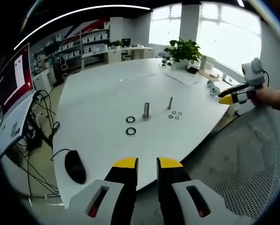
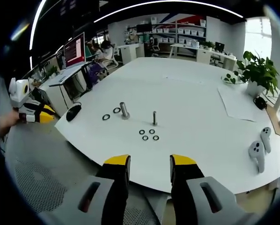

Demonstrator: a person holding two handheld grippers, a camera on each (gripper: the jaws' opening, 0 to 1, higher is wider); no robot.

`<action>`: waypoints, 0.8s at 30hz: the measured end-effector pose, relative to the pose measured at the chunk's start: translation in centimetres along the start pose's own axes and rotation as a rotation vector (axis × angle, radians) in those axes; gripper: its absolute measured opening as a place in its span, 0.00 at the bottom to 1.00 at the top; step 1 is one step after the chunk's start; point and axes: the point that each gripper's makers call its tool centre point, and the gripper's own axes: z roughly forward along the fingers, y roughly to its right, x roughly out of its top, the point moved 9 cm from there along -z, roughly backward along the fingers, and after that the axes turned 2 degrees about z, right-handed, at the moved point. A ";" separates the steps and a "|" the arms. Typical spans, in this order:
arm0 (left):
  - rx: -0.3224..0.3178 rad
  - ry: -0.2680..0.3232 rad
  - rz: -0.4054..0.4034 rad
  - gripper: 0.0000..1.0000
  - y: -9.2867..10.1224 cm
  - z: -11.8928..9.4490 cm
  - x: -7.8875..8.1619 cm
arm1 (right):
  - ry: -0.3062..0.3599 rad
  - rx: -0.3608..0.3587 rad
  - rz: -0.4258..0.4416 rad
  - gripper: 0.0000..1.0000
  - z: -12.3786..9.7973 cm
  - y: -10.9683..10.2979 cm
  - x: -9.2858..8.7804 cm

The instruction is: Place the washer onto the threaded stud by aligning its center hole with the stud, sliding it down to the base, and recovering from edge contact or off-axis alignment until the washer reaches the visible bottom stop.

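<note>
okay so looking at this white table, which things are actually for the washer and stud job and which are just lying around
For the job:
thin stud
thick stud
small washers
large washers

Lying about:
mouse
two white controllers
paper sheet
potted plant

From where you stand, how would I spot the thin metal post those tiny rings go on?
Look at the big white table. Near its middle stand two metal posts. The thin stud is the slimmer one, with four small washers at its foot; the thick stud has two larger rings.
</note>
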 end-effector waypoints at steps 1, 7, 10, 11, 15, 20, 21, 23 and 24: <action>0.000 -0.001 -0.002 0.13 0.0 0.0 0.0 | 0.000 0.000 0.000 0.36 0.0 0.0 0.0; 0.001 0.000 -0.003 0.13 0.0 0.0 0.0 | -0.003 -0.005 0.000 0.36 0.0 0.0 0.0; 0.007 0.005 -0.005 0.14 -0.1 0.0 0.0 | -0.004 -0.014 -0.008 0.37 0.0 0.1 0.0; 0.008 0.006 -0.007 0.14 -0.1 0.0 0.0 | 0.002 -0.028 -0.012 0.38 -0.1 0.2 0.0; 0.006 -0.002 -0.005 0.14 -0.1 0.0 -0.1 | -0.007 -0.025 -0.009 0.39 -0.1 0.2 -0.1; 0.005 -0.001 -0.004 0.14 -0.1 0.1 0.0 | -0.008 -0.023 -0.010 0.38 0.0 0.2 -0.1; 0.004 -0.003 -0.004 0.14 -0.1 0.1 0.0 | -0.006 -0.022 -0.006 0.38 0.0 0.3 -0.1; 0.004 -0.005 -0.002 0.14 0.0 0.1 0.0 | -0.009 -0.021 -0.007 0.38 0.0 0.2 -0.1; 0.002 -0.007 -0.001 0.14 0.0 0.1 0.0 | -0.011 -0.021 -0.010 0.38 0.0 0.2 -0.2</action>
